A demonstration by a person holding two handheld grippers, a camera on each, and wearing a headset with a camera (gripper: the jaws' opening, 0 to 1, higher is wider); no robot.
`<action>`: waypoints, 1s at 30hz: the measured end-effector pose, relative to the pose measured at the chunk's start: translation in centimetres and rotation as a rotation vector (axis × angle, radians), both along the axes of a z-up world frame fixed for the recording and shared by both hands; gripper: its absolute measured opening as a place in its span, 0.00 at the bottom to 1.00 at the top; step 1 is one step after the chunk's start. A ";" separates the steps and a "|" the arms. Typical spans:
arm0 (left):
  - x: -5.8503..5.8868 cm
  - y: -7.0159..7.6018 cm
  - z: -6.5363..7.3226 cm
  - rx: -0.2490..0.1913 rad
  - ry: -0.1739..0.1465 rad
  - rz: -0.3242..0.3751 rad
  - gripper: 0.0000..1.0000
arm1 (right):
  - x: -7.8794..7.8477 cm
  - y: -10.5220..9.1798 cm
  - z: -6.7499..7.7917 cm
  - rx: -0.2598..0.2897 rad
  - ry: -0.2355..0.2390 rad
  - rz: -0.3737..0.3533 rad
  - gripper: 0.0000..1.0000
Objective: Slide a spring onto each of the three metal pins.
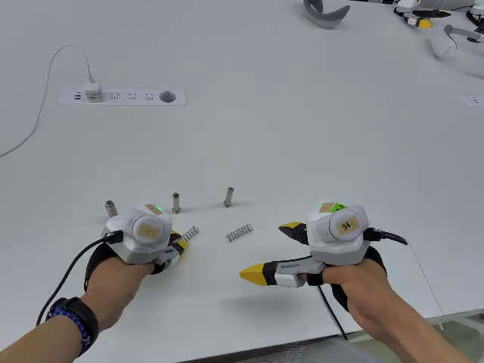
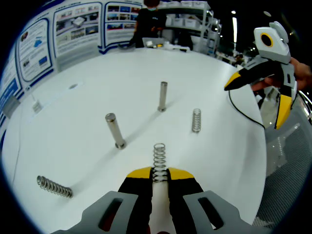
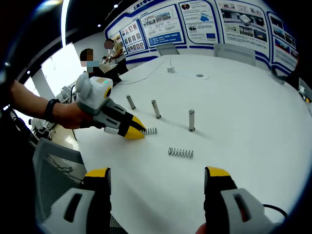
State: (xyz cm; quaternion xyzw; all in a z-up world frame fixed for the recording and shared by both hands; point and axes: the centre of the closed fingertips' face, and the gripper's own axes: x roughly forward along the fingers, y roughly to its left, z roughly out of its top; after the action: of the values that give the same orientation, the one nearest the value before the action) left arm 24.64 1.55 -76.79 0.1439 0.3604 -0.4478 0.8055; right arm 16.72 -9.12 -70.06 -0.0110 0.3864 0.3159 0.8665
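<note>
My left gripper (image 1: pixel 178 246) is shut on the end of a small steel spring (image 1: pixel 190 234), which sticks out ahead of the yellow fingertips (image 2: pixel 140 172) just above the white table. Two bare metal pins (image 1: pixel 176 203) (image 1: pixel 228 197) stand upright beyond it, the nearer one (image 2: pixel 114 130) slightly left of the held spring (image 2: pixel 159 155). Further left, a third upright piece (image 1: pixel 111 208) looks coiled, like a pin wearing a spring. A loose spring (image 1: pixel 239 232) lies flat between the grippers. My right gripper (image 1: pixel 272 249) is open and empty, to the right of that loose spring (image 3: pixel 181 152).
A white power strip (image 1: pixel 121 97) with a plugged charger and cable lies at the back left. Headset parts (image 1: pixel 327 13) and other gear sit at the far right. The table's front edge (image 1: pixel 423 316) runs close behind my right hand. A person (image 2: pixel 148 19) stands beyond the table.
</note>
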 end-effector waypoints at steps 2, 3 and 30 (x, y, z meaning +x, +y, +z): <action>0.0 0.0 0.0 0.006 0.000 0.003 0.11 | 0.0 0.1 0.1 0.004 -0.001 0.001 0.80; -0.1 0.0 0.1 0.016 0.003 0.003 0.11 | 0.0 0.2 0.1 0.007 0.000 -0.001 0.80; -1.6 4.0 1.3 0.005 0.037 0.035 0.11 | 0.6 2.2 0.6 0.050 0.006 0.011 0.77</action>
State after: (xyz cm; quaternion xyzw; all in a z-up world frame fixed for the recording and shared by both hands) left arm 23.05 5.52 -75.48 0.1313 0.3788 -0.4352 0.8062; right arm 17.37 -6.90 -69.42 0.0091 0.3808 0.3304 0.8636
